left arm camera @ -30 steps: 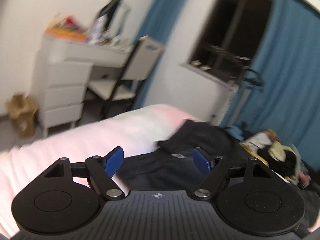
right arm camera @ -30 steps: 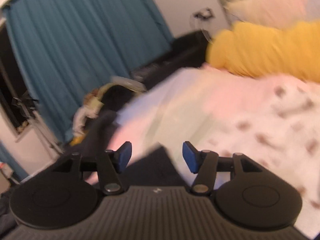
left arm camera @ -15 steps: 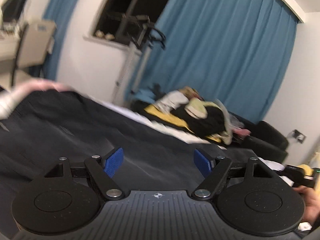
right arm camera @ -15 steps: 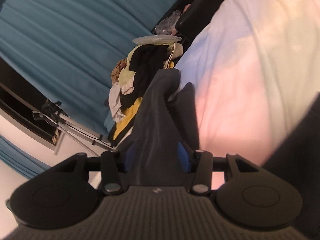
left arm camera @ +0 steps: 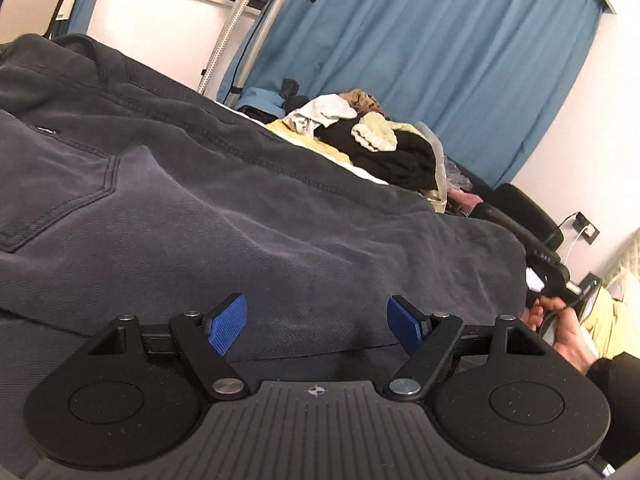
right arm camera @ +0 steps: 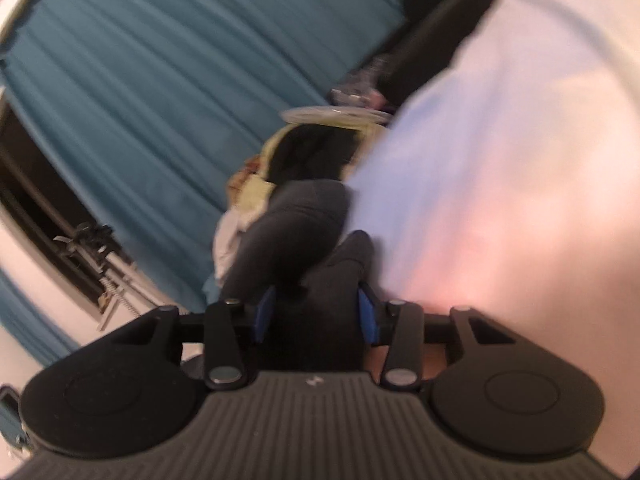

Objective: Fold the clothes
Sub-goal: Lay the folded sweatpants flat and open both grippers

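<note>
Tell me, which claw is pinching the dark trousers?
The right claw: its blue pads are closed on a bunch of the dark trousers. The left claw is wide open above them.

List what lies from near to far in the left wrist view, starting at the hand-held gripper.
left hand-held gripper, open → dark grey trousers spread flat → pile of mixed clothes → blue curtain
</note>
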